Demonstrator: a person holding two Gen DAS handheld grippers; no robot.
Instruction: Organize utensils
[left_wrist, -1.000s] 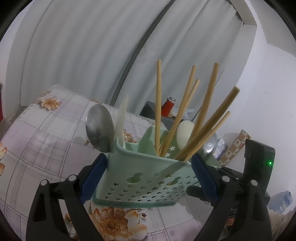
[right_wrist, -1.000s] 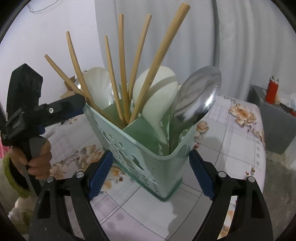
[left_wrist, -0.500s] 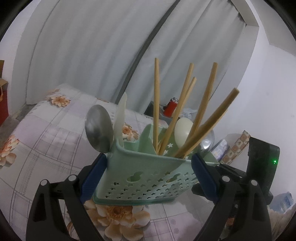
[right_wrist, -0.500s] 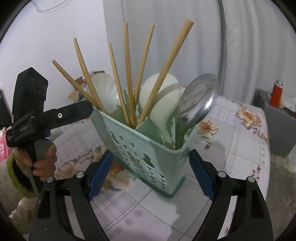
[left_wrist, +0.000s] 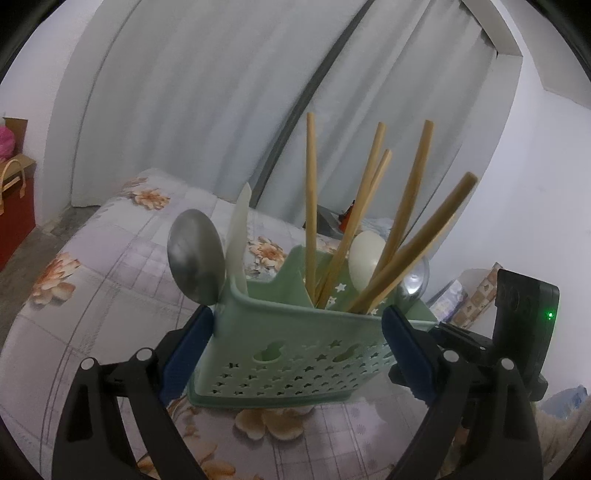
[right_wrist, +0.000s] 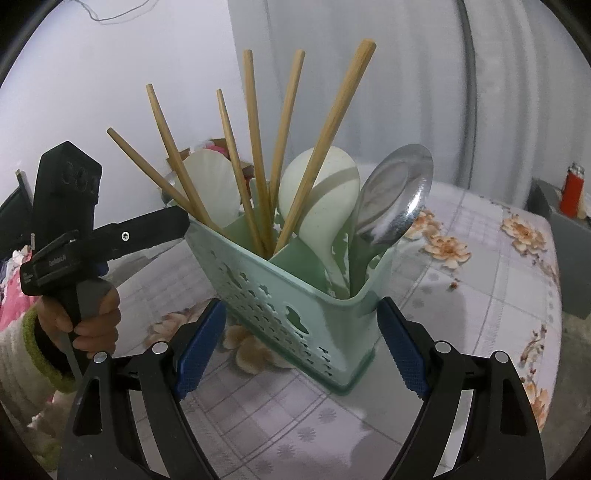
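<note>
Left gripper (left_wrist: 297, 317) has its blue pads set against the two ends of the green utensil caddy (left_wrist: 280, 365), gripping it where it stands on the flowered tablecloth (right_wrist: 461, 295); the person's left hand (right_wrist: 92, 317) holds the handle. Right gripper (right_wrist: 301, 306) stands wide, its pads flanking the caddy's near corner without a clear press on it. Six wooden chopsticks (right_wrist: 255, 147) lean in the middle compartment. Two white spoons (right_wrist: 321, 199) and two metal spoons (right_wrist: 395, 192) fill the end compartments, the second metal one partly hidden by the chopsticks. A red canister (right_wrist: 572, 188) sits on a grey cabinet (right_wrist: 569, 258) beyond, before a pale curtain (left_wrist: 184, 110).
</note>
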